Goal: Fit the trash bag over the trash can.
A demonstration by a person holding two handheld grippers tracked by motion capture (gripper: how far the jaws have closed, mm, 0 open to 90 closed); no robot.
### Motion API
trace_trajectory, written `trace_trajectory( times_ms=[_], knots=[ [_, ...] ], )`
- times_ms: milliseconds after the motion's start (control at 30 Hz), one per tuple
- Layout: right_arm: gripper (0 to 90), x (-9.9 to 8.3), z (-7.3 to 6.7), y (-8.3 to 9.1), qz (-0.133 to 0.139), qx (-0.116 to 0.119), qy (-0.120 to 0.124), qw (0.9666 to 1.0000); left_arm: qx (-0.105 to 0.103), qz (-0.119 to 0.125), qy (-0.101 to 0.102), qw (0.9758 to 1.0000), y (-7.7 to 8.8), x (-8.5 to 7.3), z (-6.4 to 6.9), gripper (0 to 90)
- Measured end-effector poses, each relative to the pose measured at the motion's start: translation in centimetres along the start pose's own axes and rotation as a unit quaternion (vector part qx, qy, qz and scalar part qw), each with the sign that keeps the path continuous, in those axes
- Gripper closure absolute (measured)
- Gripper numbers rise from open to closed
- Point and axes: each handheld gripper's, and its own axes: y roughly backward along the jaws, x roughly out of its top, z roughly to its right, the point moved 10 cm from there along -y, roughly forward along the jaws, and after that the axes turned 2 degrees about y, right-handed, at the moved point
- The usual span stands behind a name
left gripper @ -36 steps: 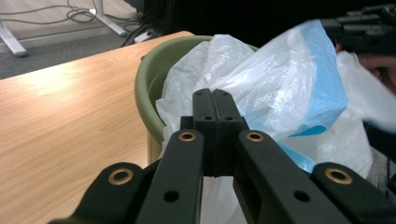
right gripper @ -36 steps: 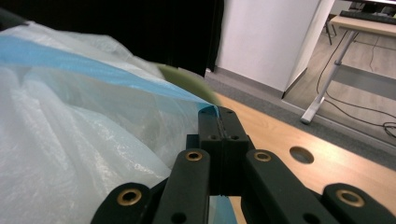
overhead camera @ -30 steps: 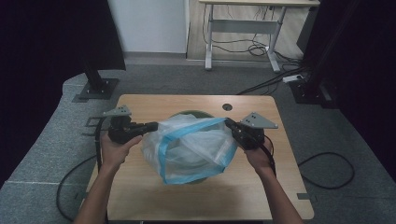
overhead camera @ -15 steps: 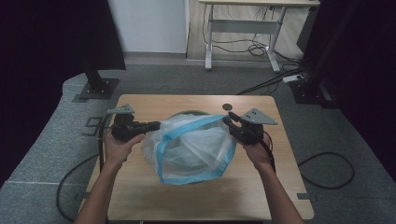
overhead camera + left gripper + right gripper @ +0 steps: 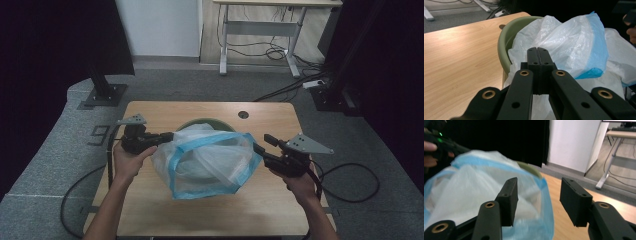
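One plastic bag (image 5: 207,162), white film with a blue hem, is draped over the one green bin (image 5: 202,122) mid-worktop (image 5: 150,215); its mouth gapes toward me and its right side sags.

What just changed: a second ago I had both sides of the hem pinched and stretched. Now my right gripper (image 5: 260,145) has let go. Its fingers (image 5: 509,200) have just been opening, stand at a middling gap with nothing between them, and sit just off the bag's right edge, pulled out to the right. So the hem on that side is free and, judging by the slack, not hooked over the rim.

My left gripper (image 5: 167,135) is clamped tight on the bag's left edge; in the left gripper view its fingers (image 5: 539,63) meet with the film bunched around them, right beside the bin's rim (image 5: 506,42).

My read: the bin-lining job is half anchored. The right side needs a re-grip lower on the hem, or the bag slides off.

Count: one bag, one bin, two grippers, one worktop. Desk frame (image 5: 260,30) behind on the floor, unrelated.
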Motion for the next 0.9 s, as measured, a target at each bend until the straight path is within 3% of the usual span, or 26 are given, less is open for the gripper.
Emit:
trace_trajectory(
  times_ms=[100, 200, 367, 500, 700, 800, 900],
  knots=[
    [46.3, -1.3, 0.5, -0.5, -0.012, -0.005, -0.014, 0.9998, 0.004, 0.007, 0.0, 1.0, 0.3, 0.0, -0.2, 89.7],
    [46.1, -2.4, 1.3, -1.3, -0.017, -0.003, -0.043, 0.9989, 0.002, 0.013, -0.005, 0.9999, 0.4, -0.1, -0.1, 89.7],
    [46.0, -2.5, 2.4, -2.3, -0.013, -0.007, -0.075, 0.9971, 0.0, 0.014, -0.013, 0.9998, 0.4, -0.5, 0.0, 89.7],
    [45.2, -3.0, 2.1, -2.7, -0.032, -0.007, -0.072, 0.9969, 0.003, 0.015, -0.014, 0.9998, 0.5, -0.7, 0.0, 89.7],
    [46.2, -3.6, 1.4, -1.5, -0.033, -0.001, -0.082, 0.9961, 0.001, 0.018, -0.01, 0.9998, 0.5, -1.0, 0.1, 89.7],
    [52.6, -4.5, 0.9, -1.7, -0.045, 0.015, -0.089, 0.9949, 0.001, 0.02, -0.012, 0.9997, 0.5, -0.9, 0.2, 89.7],
    [67.3, -5.2, 0.3, -2.3, -0.056, 0.032, -0.088, 0.994, 0.003, 0.023, -0.011, 0.9997, 0.6, -0.9, 0.2, 89.7]
  ],
)
